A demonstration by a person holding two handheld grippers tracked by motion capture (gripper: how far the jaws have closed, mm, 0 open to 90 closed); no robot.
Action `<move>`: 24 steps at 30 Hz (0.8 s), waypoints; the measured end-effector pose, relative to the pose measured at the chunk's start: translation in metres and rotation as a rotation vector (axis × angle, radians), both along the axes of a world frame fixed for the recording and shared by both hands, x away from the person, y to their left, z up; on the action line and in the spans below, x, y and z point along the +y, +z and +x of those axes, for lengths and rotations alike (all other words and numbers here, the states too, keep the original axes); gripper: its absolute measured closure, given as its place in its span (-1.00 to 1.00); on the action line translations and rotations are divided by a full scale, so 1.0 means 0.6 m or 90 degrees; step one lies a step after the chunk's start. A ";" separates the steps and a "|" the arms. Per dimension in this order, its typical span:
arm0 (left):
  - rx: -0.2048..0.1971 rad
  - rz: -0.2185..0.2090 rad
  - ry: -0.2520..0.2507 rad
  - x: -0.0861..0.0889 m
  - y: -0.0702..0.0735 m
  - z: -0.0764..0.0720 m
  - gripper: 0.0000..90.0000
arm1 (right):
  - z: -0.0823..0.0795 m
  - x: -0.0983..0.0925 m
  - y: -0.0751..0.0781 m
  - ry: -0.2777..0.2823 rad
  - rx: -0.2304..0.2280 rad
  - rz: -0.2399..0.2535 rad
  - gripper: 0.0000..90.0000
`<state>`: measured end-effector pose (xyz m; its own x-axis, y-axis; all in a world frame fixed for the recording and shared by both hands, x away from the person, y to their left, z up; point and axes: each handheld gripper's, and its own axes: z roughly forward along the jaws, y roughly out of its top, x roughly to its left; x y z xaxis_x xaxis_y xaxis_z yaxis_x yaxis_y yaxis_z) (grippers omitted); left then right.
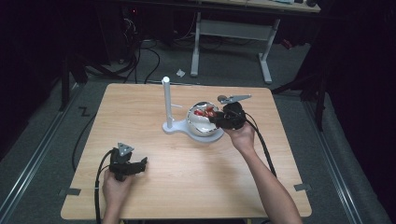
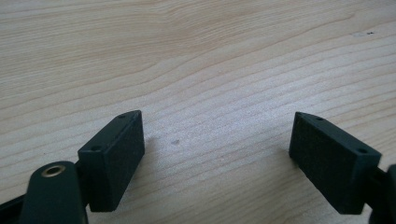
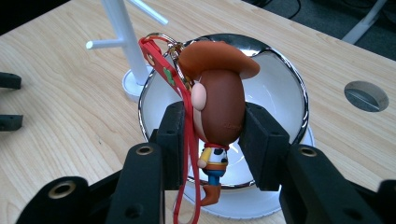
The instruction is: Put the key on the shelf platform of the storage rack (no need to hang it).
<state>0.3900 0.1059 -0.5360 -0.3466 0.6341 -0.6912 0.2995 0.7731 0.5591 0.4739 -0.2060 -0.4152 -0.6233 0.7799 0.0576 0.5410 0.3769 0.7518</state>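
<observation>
From the high view, the wooden bench [image 1: 187,172] has a shiny metal bowl [image 1: 204,125] sitting roughly in the middle, right next to a white stand [image 1: 167,105] with a tall post and little side pegs. The stand's base touches the bowl's left side. The right tongs [image 1: 215,117] are over the bowl, held by the person's right hand [image 1: 241,135] coming in from the lower right, and there's a bit of red and brown at their tip, over the bowl's opening. The left tongs [image 1: 142,163] are well apart from all that, down near the front left of the bench, resting low in the left hand [image 1: 115,186].

Left gripper view: just the two black pads spread wide with nothing but bare wood grain between them, so these tongs are open and empty.

Right gripper view is the fun one. The right tongs [image 3: 210,140] are clamped on a little cowboy keychain figure [image 3: 219,112], pads pressing both sides of its big brown head. It's upright, hat on top, small body and boots dangling below the pads. A red strap [image 3: 189,154] with a metal ring [image 3: 161,39] hangs down its left side. The figure sits just above the bowl [image 3: 280,88], with the white stand [image 3: 123,37] behind to the left. The other tongs peek in at the far left edge.
</observation>
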 end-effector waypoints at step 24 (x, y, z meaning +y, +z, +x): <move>0.000 0.001 -0.001 0.000 0.000 0.000 -0.59 | 0.044 0.018 -0.055 -0.022 0.050 0.002 0.38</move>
<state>0.3899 0.1059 -0.5361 -0.3458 0.6354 -0.6904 0.3004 0.7721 0.5601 0.5002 -0.1954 -0.4484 -0.5890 0.8010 0.1074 0.6115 0.3548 0.7073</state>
